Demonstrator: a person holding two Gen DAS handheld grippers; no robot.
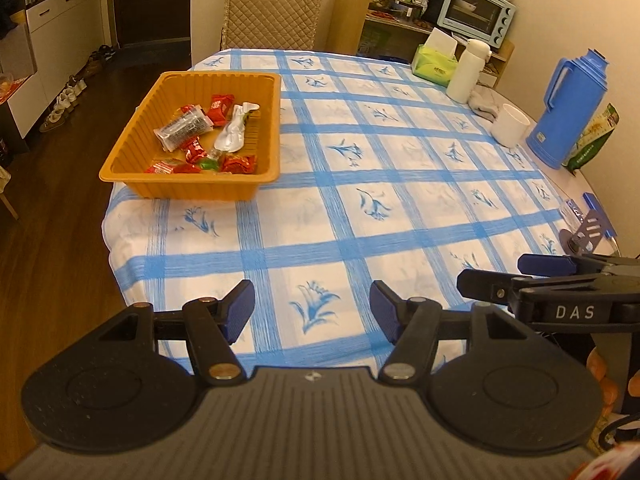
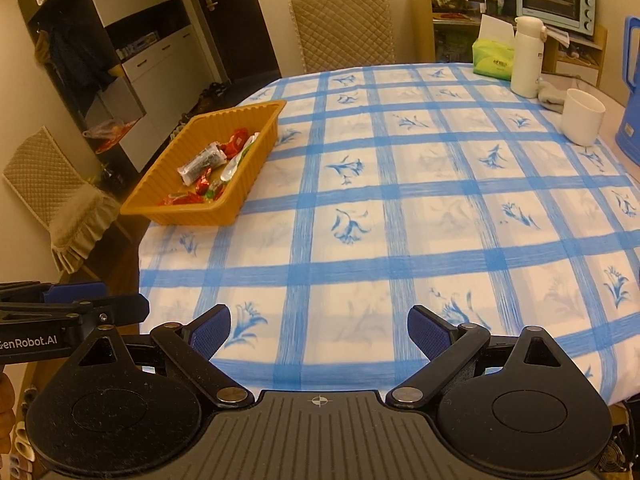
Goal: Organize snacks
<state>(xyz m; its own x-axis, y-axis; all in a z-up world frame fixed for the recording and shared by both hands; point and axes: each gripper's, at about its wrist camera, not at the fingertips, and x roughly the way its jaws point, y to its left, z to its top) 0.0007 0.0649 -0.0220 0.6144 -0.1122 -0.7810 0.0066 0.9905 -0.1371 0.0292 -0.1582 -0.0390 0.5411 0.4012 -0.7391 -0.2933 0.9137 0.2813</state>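
Note:
An orange plastic tray (image 1: 132, 144) (image 2: 256, 160) sits at the left edge of the round table. In it lie several wrapped snacks: red packets (image 1: 221, 109), a clear packet with dark print (image 1: 185, 127) (image 2: 202, 164) and a silver-white pouch (image 1: 234, 130). My left gripper (image 1: 312, 306) hovers open over the near edge of the blue-checked tablecloth (image 1: 360, 184), nothing between its fingers. My right gripper (image 2: 319, 332) is also open and empty over the near cloth; it shows in the left wrist view at the right (image 1: 516, 274). Both are well short of the tray.
At the far right stand a blue thermos jug (image 1: 568, 108), a white cup (image 1: 510, 124) (image 2: 582, 116), a white bottle (image 1: 468, 70) (image 2: 528, 56), a green tissue pack (image 1: 434, 64) and a green bag (image 1: 592, 140). A quilted chair (image 1: 272, 8) stands behind the table; another chair (image 2: 52, 184) left.

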